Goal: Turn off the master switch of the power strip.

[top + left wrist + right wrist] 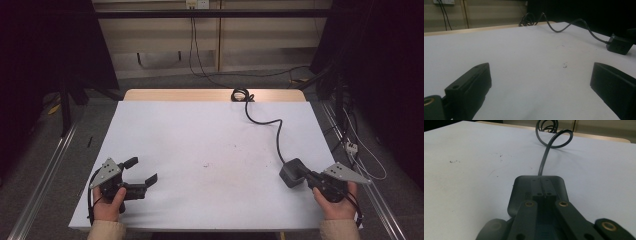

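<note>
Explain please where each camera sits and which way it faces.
High view: above the person's side, looking forward and down on the table; both hands, left gripper and right gripper show.
Left gripper view: between its open jaws, looking across the table.
Right gripper view: over its shut jaws, facing the power adapter.
All three share the power adapter and its cable.

My right gripper, jaws pressed together, rests over a dark grey power adapter on the white table; its cable curls away toward the far edge.
</note>
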A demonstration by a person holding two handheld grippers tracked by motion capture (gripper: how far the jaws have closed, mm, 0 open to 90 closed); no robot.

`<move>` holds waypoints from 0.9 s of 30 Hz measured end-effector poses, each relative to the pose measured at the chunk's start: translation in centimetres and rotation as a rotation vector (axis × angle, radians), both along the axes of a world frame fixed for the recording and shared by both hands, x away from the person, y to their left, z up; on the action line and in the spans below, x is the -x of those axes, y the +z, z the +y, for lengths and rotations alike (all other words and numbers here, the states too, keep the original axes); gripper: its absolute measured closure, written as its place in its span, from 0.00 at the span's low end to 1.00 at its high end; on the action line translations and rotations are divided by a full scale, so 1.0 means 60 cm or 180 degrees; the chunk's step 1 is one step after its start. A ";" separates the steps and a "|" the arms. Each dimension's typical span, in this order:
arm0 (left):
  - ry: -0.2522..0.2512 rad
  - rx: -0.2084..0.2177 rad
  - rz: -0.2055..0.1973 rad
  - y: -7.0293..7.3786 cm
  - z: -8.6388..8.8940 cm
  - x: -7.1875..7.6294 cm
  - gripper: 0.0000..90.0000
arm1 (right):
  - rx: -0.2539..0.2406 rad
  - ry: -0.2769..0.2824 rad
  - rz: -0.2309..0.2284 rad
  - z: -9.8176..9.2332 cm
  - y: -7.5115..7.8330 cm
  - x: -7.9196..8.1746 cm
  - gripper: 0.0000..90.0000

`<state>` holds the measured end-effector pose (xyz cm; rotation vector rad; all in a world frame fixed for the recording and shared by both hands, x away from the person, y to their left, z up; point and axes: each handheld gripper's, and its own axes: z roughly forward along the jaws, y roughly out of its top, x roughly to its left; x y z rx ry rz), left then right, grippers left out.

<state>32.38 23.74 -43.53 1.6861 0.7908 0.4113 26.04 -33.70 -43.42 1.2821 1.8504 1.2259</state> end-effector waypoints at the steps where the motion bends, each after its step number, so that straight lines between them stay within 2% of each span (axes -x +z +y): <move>1: -0.0003 -0.0004 0.0001 0.000 0.000 0.000 0.04 | -0.0012 -0.0003 -0.0014 0.000 0.001 0.000 1.00; 3: -0.0001 0.0000 0.0000 0.000 0.000 0.000 0.04 | -0.0049 -0.0017 -0.0031 -0.001 0.003 0.000 1.00; 15: 0.0000 -0.0009 0.0008 0.000 0.000 -0.001 0.04 | -0.0033 -0.0032 -0.0038 -0.004 0.003 0.000 1.00; 22: -0.0007 -0.0007 0.0007 -0.001 0.000 -0.002 0.04 | -0.0164 -0.0008 -0.0062 -0.003 0.004 0.001 1.00; 27: -0.0006 -0.0005 0.0009 -0.001 0.000 -0.002 0.04 | -0.0172 -0.0002 -0.0098 0.000 0.006 0.001 1.00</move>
